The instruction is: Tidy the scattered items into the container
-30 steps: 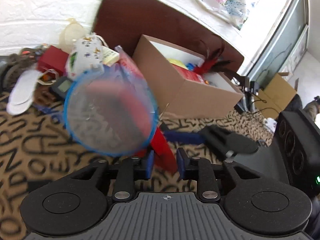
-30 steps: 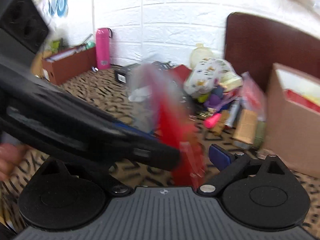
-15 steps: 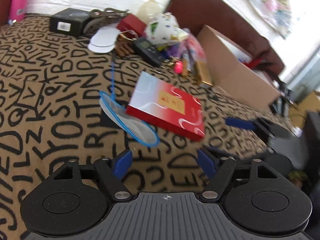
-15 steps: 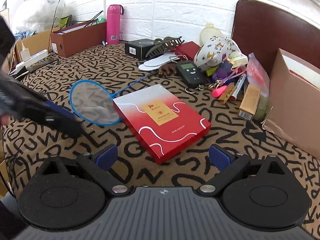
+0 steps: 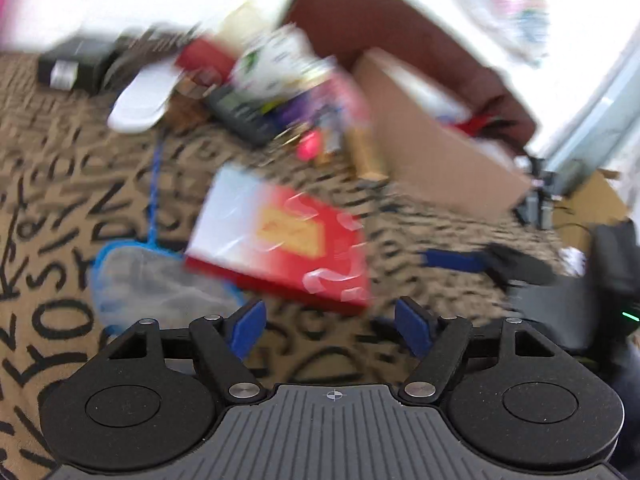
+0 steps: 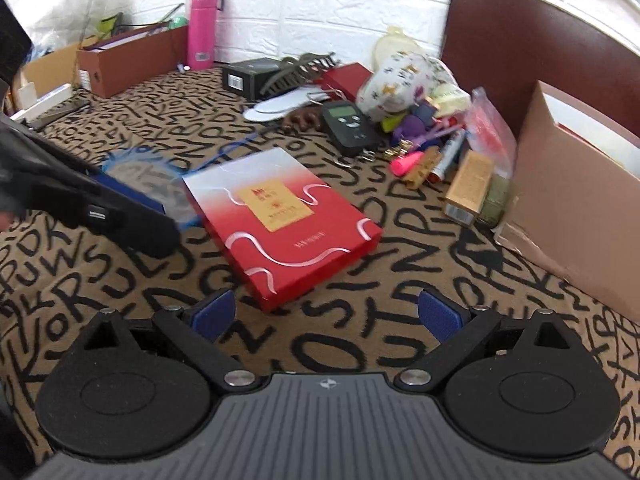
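Released red box point(image 6: 280, 220), both fingers apparently wide.

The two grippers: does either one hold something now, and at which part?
Nothing is held. The left gripper and right gripper are both open, empty, above the cloth.

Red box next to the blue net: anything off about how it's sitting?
Yes. The red box lies skewed on the patterned cloth, and its far corner rests on the hoop of the blue net, pinning part of it. Nothing looks spilled or damaged. Both claws hang open and empty.
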### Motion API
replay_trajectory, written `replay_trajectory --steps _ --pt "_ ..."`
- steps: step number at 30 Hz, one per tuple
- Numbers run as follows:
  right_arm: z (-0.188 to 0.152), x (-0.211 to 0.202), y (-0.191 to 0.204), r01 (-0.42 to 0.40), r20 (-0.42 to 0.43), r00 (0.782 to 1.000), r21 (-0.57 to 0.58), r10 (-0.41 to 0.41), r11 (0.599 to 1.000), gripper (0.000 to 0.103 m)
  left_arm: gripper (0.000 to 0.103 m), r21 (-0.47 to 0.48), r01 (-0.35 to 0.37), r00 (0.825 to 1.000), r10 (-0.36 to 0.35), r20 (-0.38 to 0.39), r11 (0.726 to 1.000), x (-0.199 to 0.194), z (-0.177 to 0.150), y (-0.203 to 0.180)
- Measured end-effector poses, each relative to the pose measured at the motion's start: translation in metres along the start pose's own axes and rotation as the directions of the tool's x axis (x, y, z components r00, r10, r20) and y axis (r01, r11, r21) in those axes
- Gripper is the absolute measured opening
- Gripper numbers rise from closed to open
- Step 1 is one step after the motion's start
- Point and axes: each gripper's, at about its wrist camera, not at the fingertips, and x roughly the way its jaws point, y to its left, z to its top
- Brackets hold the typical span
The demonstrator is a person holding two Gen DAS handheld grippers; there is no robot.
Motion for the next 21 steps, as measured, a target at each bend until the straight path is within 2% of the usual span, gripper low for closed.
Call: replay_trajectory --steps 3,7,15,19,21 --pt "0.001 0.003 -0.006 0.001 0.001 1.000 0.005 -0.001 1.000 0.098 0.080 -0.031 -0.046 0.999 0.046 -0.016 0.998 0.014 0.006 0.014" --pt "0.008 0.012 -0.011 -0.041 0.003 0.999 -0.027 0.041 0.999 0.099 0.080 -0.086 -0.009 1.000 0.010 0.003 0.996 0.014 0.012 0.024" --pt "0.030 0.040 -0.010 -0.143 -0.001 0.989 -0.162 0.145 0.976 0.101 0.081 -0.142 -0.008 0.999 0.013 0.035 0.990 0.026 0.027 0.035" --pt "0.038 0.060 -0.020 -0.218 -0.022 0.976 -0.167 0.217 0.962 0.103 0.080 -0.149 -0.012 0.999 0.018 0.039 0.989 0.030 0.037 0.042" --pt "0.038 0.067 -0.026 -0.248 0.004 0.968 -0.168 0.252 0.954 0.103 0.080 -0.145 -0.018 0.999 0.024 0.038 0.989 0.032 0.040 0.042"
